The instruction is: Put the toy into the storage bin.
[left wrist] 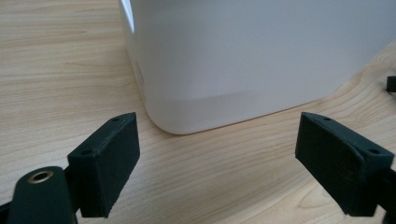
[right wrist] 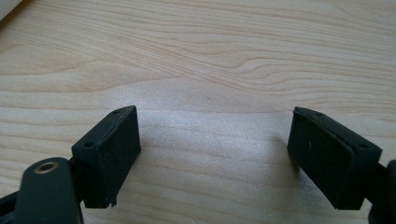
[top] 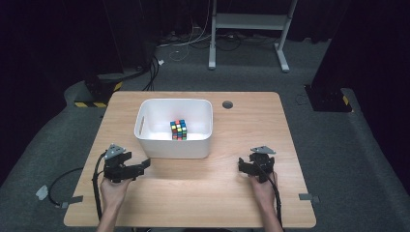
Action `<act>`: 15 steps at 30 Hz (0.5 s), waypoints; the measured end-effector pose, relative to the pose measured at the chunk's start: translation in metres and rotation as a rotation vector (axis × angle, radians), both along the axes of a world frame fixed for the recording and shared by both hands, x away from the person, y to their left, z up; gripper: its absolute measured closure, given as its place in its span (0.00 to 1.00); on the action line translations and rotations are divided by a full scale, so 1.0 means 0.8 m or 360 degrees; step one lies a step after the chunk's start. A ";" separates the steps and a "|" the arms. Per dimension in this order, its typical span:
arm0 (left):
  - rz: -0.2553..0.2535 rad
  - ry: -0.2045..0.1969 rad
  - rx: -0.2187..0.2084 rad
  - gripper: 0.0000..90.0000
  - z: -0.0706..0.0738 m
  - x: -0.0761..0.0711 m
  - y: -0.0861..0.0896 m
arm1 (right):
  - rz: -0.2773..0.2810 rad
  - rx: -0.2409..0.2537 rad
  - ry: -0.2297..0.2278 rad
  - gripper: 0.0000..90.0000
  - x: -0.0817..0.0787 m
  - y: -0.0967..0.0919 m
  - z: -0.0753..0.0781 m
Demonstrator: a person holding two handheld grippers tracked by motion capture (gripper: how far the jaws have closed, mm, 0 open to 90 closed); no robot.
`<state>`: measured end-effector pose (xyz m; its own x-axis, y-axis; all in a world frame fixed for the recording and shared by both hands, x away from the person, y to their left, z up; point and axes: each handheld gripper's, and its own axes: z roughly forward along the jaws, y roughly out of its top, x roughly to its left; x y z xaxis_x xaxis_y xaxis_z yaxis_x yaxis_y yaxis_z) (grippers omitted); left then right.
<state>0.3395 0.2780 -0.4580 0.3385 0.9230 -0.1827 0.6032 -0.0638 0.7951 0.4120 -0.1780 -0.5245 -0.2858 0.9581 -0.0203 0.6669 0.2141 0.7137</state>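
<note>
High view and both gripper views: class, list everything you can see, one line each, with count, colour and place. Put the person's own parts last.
Table: one, light wood, centre of the room.
Tub: one, white, on the table's far-left half.
Puzzle cube: one, multicoloured, inside the tub.
Cable hole: one, dark, far edge of the table.
Frame: one, white metal, on the floor behind.
Left gripper: one, black, open, facing the tub's corner.
Right gripper: one, black, open, over bare tabletop.
Hands: two, near edge.

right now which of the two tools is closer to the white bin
The left tool: its tips sit just off the white bin at its near left corner, while the right tool rests apart on the bare table.
</note>
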 end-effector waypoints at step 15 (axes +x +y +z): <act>0.0022 0.0055 -0.0015 0.14 -0.018 0.009 0.002 | 0.0001 0.0000 0.0000 0.19 0.000 0.000 0.000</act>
<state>0.3464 0.2796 -0.4723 0.3191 0.9257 -0.2031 0.6312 -0.0477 0.7742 0.4120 -0.1780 -0.5245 -0.2863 0.9579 -0.0204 0.6667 0.2144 0.7138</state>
